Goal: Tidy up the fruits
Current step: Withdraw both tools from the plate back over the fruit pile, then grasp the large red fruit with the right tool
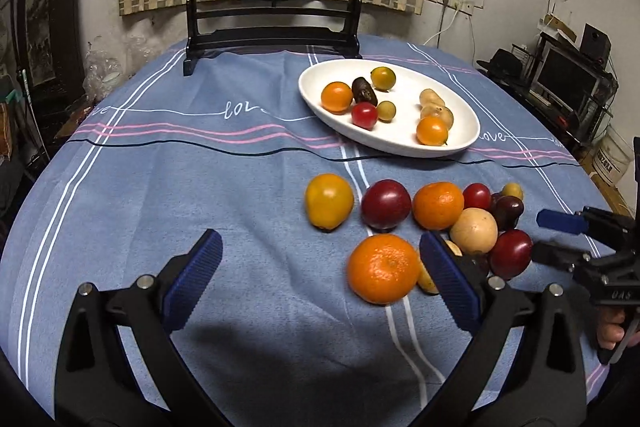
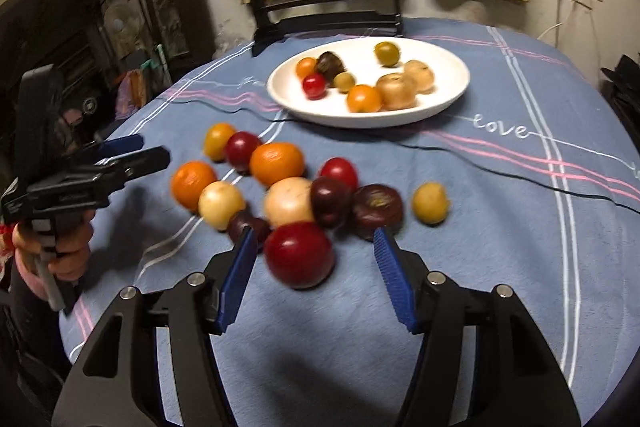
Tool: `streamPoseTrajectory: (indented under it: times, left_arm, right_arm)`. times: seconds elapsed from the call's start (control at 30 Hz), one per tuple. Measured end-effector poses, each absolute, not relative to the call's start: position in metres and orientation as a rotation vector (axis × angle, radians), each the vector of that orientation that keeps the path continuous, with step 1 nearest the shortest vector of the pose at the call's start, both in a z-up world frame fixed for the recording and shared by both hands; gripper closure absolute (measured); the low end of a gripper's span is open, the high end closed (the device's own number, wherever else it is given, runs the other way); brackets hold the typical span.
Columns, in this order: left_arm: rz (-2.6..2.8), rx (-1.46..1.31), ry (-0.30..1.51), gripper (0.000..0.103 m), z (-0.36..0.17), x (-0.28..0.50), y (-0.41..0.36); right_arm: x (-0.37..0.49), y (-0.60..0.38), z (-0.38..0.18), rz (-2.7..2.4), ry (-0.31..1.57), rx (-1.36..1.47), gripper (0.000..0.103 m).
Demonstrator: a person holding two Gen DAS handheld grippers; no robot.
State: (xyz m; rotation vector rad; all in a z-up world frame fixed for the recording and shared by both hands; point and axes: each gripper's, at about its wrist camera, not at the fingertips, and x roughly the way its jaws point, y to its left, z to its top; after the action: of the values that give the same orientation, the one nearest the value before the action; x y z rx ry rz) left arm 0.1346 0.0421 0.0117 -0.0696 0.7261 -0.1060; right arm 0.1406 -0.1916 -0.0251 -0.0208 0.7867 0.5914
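We see a round table under a blue cloth striped in white and pink, fruit in two groups upon it. A white oval plate sits toward the far side, just short of a dark wooden stand holding a goldfish panel; it carries small oranges, a red tomato, green and tan fruits and one dark piece, with bare white floor at its right end. Nearer us, well apart from the plate, a loose cluster lies on the cloth: a yellow-orange fruit at its left edge, a dark red plum, a tangerine, a pale round fruit and smaller red and purple ones packed touching.

Our left gripper stands spread wide and grips nothing; a large orange lies inside the gap, close against the right blue pad. To its left the cloth runs open to the table's edge.

Our right gripper is parted too, pads clear of a big red plum that sits between them, nearer the left pad. A lone yellow fruit marks the cluster's right edge, with bare cloth beyond. A hand holds the other tool at the left rim.
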Motion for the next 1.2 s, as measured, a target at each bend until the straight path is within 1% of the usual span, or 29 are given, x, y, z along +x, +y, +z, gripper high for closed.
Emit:
streamPoseTrajectory:
  times: [0.27,0.3,0.43,0.7,0.83,0.97,1.03,1.2]
  left_arm:
    - [-0.120,-0.066,0.757,0.002,0.008,0.135,0.038]
    - [-0.121,-0.067,0.752,0.002,0.009,0.134,0.037]
    - [-0.126,-0.061,0.763,0.002,0.008,0.135,0.036]
    - [-0.134,-0.058,0.762,0.002,0.008,0.134,0.036]
    - [-0.134,-0.048,0.760,0.002,0.008,0.133,0.034]
    - [-0.139,-0.042,0.770,0.002,0.007,0.134,0.032]
    - [-0.139,-0.037,0.768,0.002,0.007,0.133,0.031]
    - [-0.143,-0.032,0.774,0.002,0.006,0.134,0.030]
  right_arm:
    - [0.140,-0.185,-0.029,0.617,0.827,-0.033,0.041]
    - [0.140,-0.184,-0.029,0.616,0.831,-0.036,0.042]
    - [0.147,-0.179,-0.036,0.590,0.879,-0.060,0.052]
    - [0.152,-0.172,-0.043,0.581,0.916,-0.073,0.053]
    - [0.153,-0.170,-0.044,0.584,0.922,-0.075,0.057]
    - [0.154,-0.169,-0.045,0.580,0.929,-0.071,0.057]
    - [0.155,-0.169,-0.045,0.581,0.929,-0.069,0.059]
    - [0.154,-0.174,-0.043,0.569,0.916,-0.048,0.060]
